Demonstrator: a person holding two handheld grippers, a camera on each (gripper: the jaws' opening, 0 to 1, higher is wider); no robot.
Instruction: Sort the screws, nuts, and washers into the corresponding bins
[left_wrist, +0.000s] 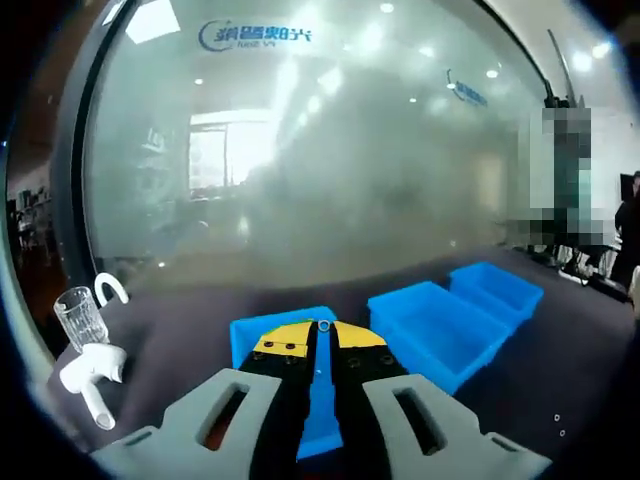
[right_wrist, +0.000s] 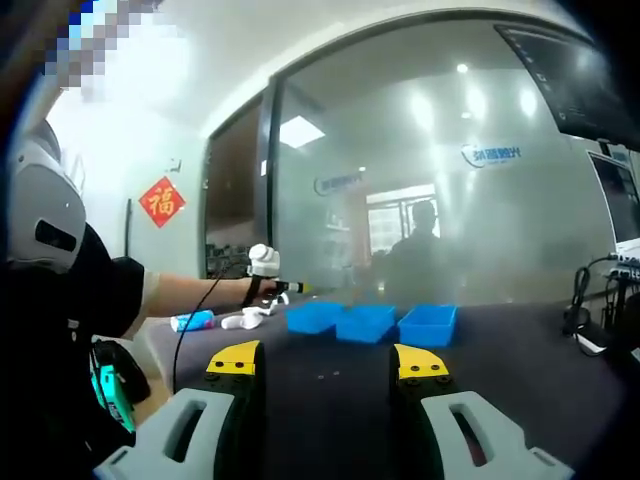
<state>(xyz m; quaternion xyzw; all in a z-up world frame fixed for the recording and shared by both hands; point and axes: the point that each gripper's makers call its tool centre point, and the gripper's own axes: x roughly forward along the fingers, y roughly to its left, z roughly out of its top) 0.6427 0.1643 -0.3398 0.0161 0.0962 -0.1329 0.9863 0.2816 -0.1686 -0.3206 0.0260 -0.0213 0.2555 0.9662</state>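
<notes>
In the left gripper view, a clear glass (left_wrist: 80, 317) and a white fitting (left_wrist: 92, 370) sit at lower left on the dark table (left_wrist: 180, 340). The left gripper (left_wrist: 322, 345) at bottom centre has its jaws pressed together over the nearest of three blue bins (left_wrist: 430, 325); whether anything is pinched between them cannot be told. In the right gripper view, the right gripper (right_wrist: 325, 365) at the bottom stands wide apart and empty, the bins in a row mid-frame.

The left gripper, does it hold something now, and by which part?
The left gripper pinches a small ring-like part at its jaw tips, above a blue bin; what part, cannot be told.
</notes>
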